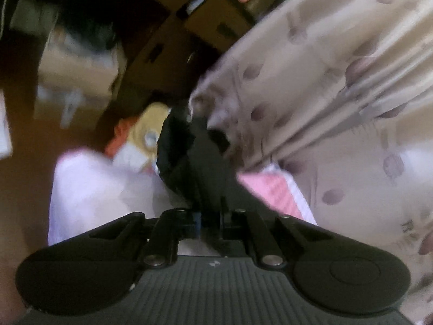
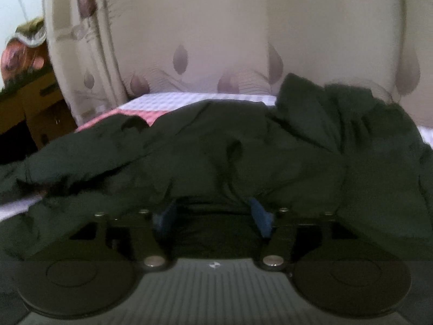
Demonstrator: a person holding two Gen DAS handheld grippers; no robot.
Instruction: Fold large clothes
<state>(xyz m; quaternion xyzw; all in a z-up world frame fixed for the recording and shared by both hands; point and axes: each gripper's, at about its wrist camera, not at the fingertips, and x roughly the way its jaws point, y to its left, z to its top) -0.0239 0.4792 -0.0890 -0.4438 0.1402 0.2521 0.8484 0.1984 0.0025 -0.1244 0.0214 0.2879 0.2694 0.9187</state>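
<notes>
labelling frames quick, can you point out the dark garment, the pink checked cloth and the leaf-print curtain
dark garment (image 2: 216,146): right wrist view, its rumpled middle.
pink checked cloth (image 1: 270,189): left wrist view, its pink patch.
leaf-print curtain (image 2: 216,27): right wrist view, a plain part.

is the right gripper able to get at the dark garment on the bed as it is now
Probably yes: the dark garment lies heaped right over the right gripper, its blue fingers spread and half buried in cloth, nothing between.

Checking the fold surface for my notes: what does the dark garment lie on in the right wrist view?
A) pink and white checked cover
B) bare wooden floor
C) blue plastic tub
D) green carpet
A: the dark garment is spread over a pink and white checked cover, which shows just beyond the garment's far edge.
</notes>
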